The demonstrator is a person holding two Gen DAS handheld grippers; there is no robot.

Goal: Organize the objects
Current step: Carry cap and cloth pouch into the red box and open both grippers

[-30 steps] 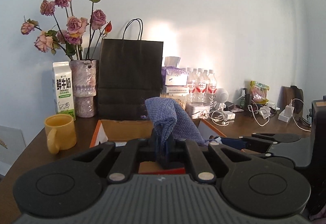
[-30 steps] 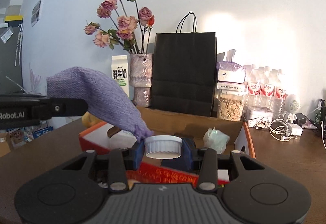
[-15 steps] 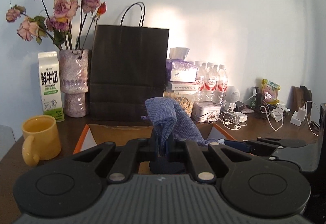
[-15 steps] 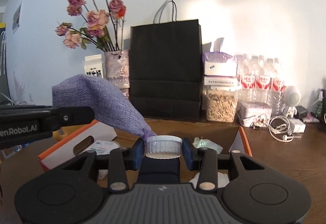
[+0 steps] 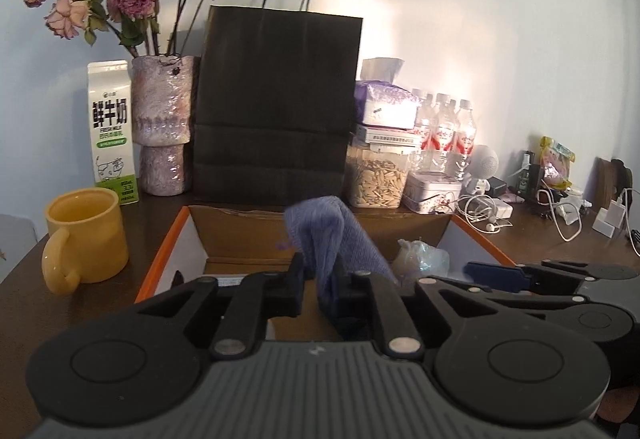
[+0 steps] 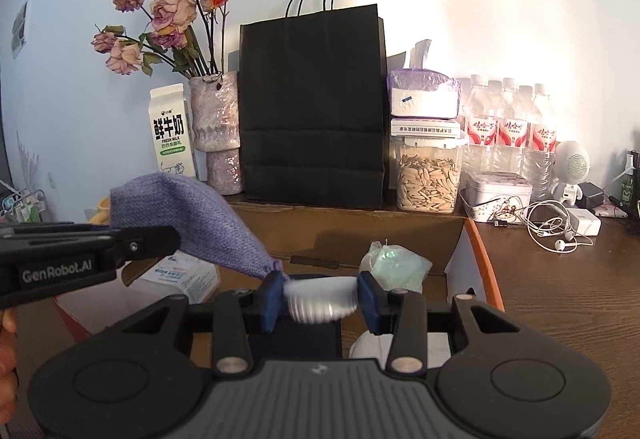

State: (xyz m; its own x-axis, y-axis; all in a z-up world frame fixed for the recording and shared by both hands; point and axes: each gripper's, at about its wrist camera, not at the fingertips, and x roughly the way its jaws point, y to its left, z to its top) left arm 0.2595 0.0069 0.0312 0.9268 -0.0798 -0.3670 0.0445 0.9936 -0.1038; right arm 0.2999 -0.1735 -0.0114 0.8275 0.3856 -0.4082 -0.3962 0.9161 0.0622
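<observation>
A blue-purple cloth pouch (image 5: 324, 239) stands between the fingers of my left gripper (image 5: 319, 279). Its jaws are opening, and a dark gap shows beside the cloth. In the right wrist view the same pouch (image 6: 188, 215) drapes from the left gripper (image 6: 160, 241) towards my right gripper (image 6: 321, 297). The right jaws are opening too. A white ribbed lid (image 6: 320, 299) sits blurred and tilted between the blue pads, with gaps on both sides, above a dark blue body (image 6: 296, 335). Both grippers hang over an open cardboard box (image 6: 476, 239) with orange edges (image 5: 172, 239).
Inside the box lie a crumpled plastic bag (image 6: 394, 263) and a white packet (image 6: 180, 275). A yellow mug (image 5: 84, 235) stands left of the box. Behind it stand a milk carton (image 5: 112, 131), a vase (image 5: 164, 127), a black paper bag (image 5: 276, 99) and a seed jar (image 5: 376, 175). Cables (image 6: 556, 227) lie at right.
Both grippers have moved forward and lower over the box. Both pairs of jaws have widened. The white lid, gripped level before, now tips loose and blurred between the right pads.
</observation>
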